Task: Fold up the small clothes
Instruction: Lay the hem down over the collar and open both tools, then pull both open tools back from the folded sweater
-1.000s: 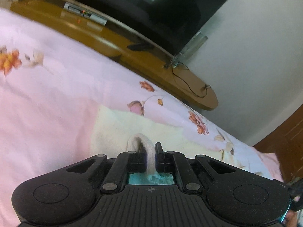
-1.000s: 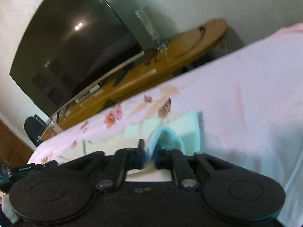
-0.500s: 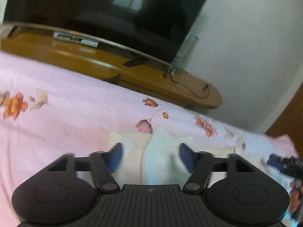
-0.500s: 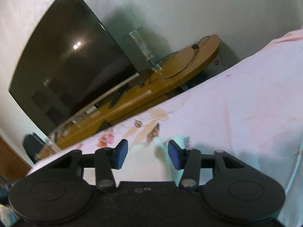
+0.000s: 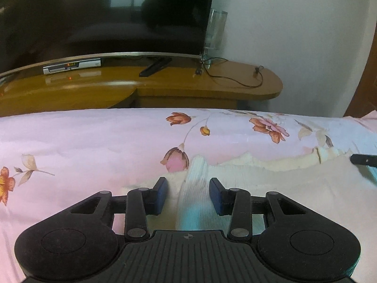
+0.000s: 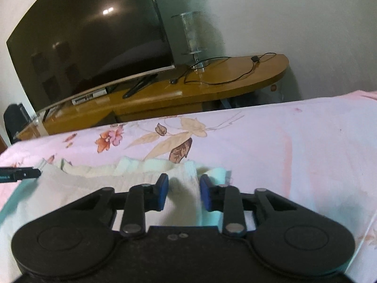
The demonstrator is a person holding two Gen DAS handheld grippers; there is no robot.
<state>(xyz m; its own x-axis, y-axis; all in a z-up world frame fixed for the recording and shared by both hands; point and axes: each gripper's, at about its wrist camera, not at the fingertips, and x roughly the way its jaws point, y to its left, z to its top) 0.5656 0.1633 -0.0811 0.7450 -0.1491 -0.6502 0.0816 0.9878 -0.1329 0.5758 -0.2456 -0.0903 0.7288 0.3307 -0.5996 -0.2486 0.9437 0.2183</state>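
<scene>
Cream garment [image 5: 271,188] lies on the bed [image 5: 82,141]; my left gripper [image 5: 188,194] and right gripper [image 6: 183,192], just closing, straddle raised folds, pads apart.

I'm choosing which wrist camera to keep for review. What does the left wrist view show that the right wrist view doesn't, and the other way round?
Only the left wrist view: the left tongs open around a raised ridge of the cream garment, pads clear of it, and an orange flower at the sheet's left edge.

Only the right wrist view: the right tongs open around another ridge of the garment, and a black chair at far left.

Both: the pink floral sheet, TV, wooden stand, cable, and each other's tip at the frame edge.
</scene>
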